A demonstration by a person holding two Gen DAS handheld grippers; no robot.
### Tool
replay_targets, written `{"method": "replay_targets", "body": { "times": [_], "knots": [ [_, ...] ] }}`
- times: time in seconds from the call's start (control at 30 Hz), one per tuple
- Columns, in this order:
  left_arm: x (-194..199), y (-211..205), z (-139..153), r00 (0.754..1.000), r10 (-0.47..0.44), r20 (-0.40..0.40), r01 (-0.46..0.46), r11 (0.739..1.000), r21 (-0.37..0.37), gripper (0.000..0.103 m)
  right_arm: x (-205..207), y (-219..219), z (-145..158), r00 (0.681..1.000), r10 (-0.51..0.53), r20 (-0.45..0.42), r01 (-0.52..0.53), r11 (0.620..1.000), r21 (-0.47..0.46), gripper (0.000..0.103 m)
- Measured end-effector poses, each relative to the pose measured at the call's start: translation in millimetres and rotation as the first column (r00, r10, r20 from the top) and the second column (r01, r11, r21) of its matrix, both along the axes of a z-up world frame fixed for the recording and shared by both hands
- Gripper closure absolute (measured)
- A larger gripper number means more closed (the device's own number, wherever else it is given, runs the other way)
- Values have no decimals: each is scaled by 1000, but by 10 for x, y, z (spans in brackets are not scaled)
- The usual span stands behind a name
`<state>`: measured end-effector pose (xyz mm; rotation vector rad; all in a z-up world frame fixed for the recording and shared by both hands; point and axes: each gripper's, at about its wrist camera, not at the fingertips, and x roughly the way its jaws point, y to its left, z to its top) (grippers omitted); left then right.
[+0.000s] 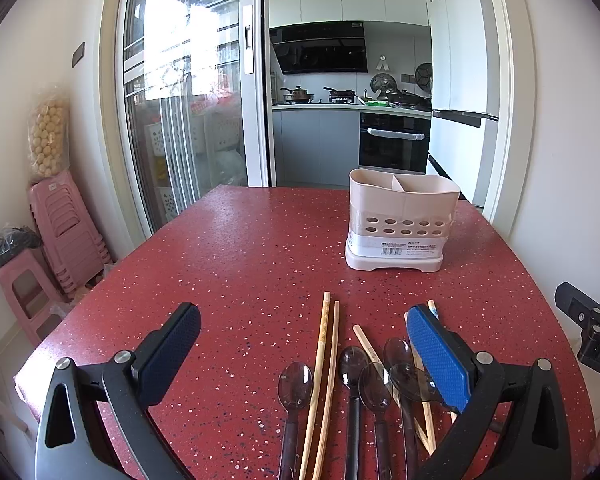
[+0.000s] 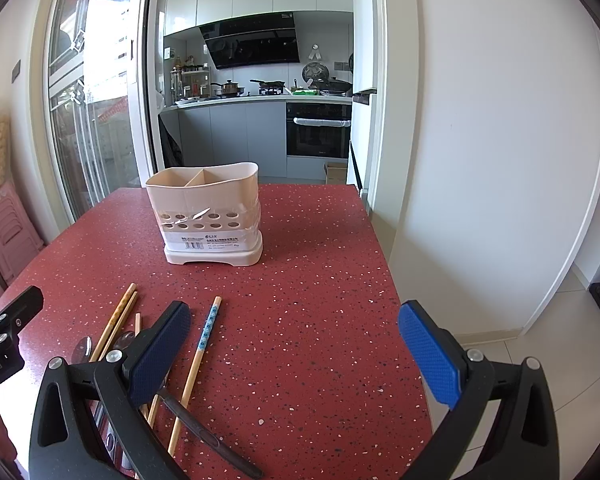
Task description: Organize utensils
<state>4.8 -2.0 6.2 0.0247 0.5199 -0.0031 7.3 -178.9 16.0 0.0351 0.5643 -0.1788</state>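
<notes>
The spoons (image 1: 364,384) and chopsticks (image 1: 324,376) lie loose on the red speckled table (image 1: 240,264), side by side. In the left wrist view they are between the two fingers of the left claw (image 1: 304,344) and toward its right finger, and some are partly hidden under that finger. The left claw is wide apart and holds nothing.

In the right wrist view the same pile lies at the left finger of the right claw (image 2: 294,344); one chopstick with a blue pattern (image 2: 204,344) lies just inside this finger. A dark spoon handle (image 2: 204,432) comes out from below the finger. The right claw is also wide and holds nothing.

The cream holder (image 1: 400,220) with two compartments stands upright farther ahead of both claws, well apart from the utensils. Behind the table is a kitchen doorway (image 1: 340,80).
</notes>
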Motion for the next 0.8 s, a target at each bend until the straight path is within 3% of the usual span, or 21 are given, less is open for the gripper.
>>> {"method": "replay_targets", "body": {
  "times": [0.8],
  "knots": [
    [1,-22,-2,1000,-10,-3,10,1000,3,0,-17,-25,7,1000,-11,-5,11,1000,5,0]
  ]
}}
